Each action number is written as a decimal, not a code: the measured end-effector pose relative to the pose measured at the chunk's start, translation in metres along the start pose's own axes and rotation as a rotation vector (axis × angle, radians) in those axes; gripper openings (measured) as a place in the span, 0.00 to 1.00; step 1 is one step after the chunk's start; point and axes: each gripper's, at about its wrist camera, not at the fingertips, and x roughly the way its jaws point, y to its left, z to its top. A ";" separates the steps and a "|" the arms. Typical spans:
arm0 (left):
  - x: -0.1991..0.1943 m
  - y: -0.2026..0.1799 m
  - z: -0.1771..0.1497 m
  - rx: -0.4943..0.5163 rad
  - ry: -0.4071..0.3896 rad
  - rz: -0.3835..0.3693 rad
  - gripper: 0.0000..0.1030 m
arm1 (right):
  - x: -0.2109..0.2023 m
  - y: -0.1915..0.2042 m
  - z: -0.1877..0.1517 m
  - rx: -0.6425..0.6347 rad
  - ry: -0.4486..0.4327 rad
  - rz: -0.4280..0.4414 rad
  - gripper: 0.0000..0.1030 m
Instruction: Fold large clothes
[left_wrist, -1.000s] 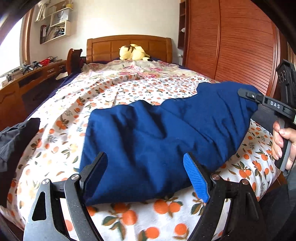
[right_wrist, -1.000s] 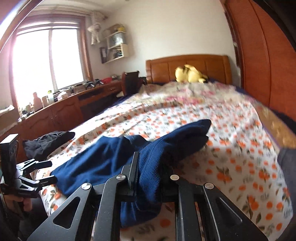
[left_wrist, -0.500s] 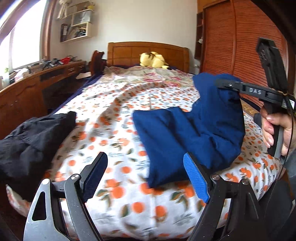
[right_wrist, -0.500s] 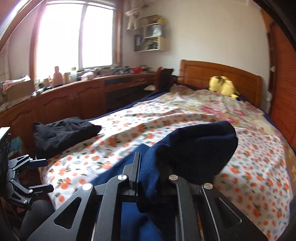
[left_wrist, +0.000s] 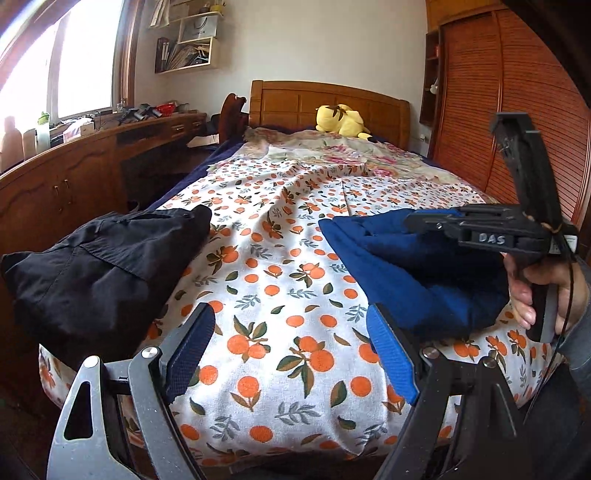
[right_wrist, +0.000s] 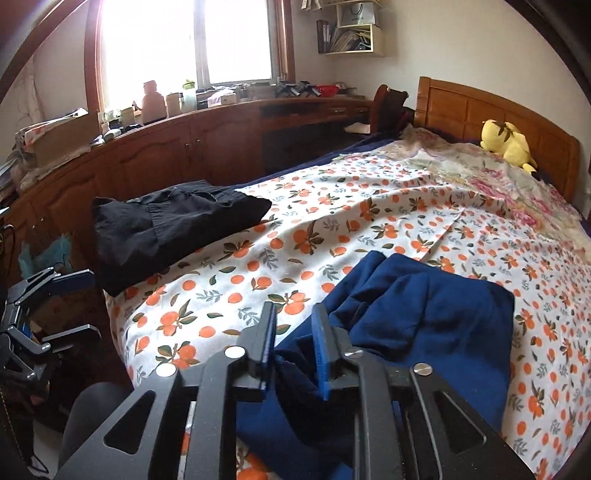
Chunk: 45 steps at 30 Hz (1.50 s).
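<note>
Right tool (right_wrist: 291, 349): fingers slightly parted, a fold of the dark blue folded cloth garment (right_wrist: 424, 332) lying between them; whether they pinch it I cannot tell.
Left tool (left_wrist: 291, 354): fingers spread wide, nothing between them, above the bed's near edge.
Blue garment: bunched on the orange-print white bedsheet (left_wrist: 280, 266), near the foot, right side.
Black crumpled garment (left_wrist: 96, 269): left corner, well apart.
Yellow plush toy (left_wrist: 341, 120): against the headboard.

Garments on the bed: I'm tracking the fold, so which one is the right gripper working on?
The blue garment, beside the right gripper; the black garment lies untouched.
</note>
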 end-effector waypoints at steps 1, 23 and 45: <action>0.000 -0.001 0.000 0.001 0.000 -0.003 0.82 | -0.004 -0.004 0.001 0.008 -0.012 -0.001 0.36; 0.032 -0.098 0.032 0.036 -0.022 -0.058 0.82 | 0.017 -0.130 -0.074 0.152 0.088 0.019 0.39; 0.088 -0.138 0.015 0.071 0.166 -0.088 0.34 | -0.016 -0.135 -0.107 0.121 0.010 0.038 0.40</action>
